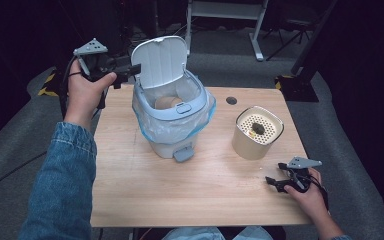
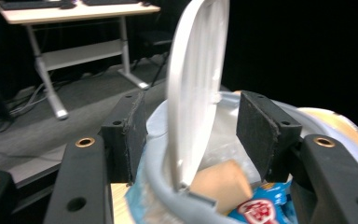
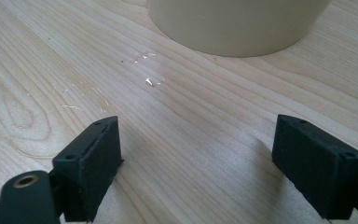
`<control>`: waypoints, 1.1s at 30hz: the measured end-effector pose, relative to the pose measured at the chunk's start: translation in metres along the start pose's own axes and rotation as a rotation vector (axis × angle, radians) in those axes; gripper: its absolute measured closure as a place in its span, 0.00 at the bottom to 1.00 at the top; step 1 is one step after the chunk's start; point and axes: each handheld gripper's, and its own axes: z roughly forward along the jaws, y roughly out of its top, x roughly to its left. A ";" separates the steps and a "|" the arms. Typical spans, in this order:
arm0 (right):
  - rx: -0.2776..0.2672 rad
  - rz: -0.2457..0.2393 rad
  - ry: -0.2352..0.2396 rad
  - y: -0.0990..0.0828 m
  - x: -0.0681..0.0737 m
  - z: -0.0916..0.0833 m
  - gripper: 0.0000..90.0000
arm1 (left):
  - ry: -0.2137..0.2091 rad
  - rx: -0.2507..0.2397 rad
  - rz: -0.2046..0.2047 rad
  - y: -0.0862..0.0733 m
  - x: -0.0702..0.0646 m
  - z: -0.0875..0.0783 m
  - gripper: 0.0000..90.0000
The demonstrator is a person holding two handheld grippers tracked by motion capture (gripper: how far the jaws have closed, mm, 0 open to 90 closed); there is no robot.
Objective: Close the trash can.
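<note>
The left tool [image 1: 130, 70] stands at the far left corner of the surface [image 1: 195, 190], its jaws apart on either side of the bin's raised lid [image 2: 193, 88] without pressing it; the lid stands nearly upright, long axis vertical, its top cut off in the left tool's view. The bin [image 1: 172, 125] sits left of centre on the surface, its contents blurred and half hidden by the liner. Right of it stands a perforated canister [image 1: 257, 132], and near the right edge the right tool [image 1: 275, 181] rests with jaws wide apart, empty.

Lab or recording studio: black drapes [image 1: 30, 30], grey carpet [image 1: 10, 150], height-adjustable desk [image 2: 74, 11], floor cables [image 2: 9, 109].
</note>
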 end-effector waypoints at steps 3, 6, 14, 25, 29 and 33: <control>0.000 0.000 0.000 0.000 0.000 0.000 0.18 | 0.015 0.015 0.028 0.001 -0.005 0.001 0.48; 0.000 0.000 0.000 0.000 0.000 0.000 0.18 | -0.011 0.003 0.024 0.003 -0.008 -0.004 0.55; 0.000 0.000 0.000 0.000 0.000 0.000 0.18 | -0.117 0.014 0.053 0.000 -0.034 -0.001 0.55; 0.000 -0.002 0.003 0.000 0.000 0.000 0.18 | -0.205 0.068 0.035 -0.011 -0.056 0.024 0.54; 0.000 -0.002 0.003 0.000 0.000 0.000 0.18 | -0.229 0.102 0.047 -0.015 -0.063 0.034 0.58; 0.000 -0.002 0.003 0.000 0.000 0.000 0.18 | -0.254 0.132 0.020 -0.018 -0.066 0.041 0.63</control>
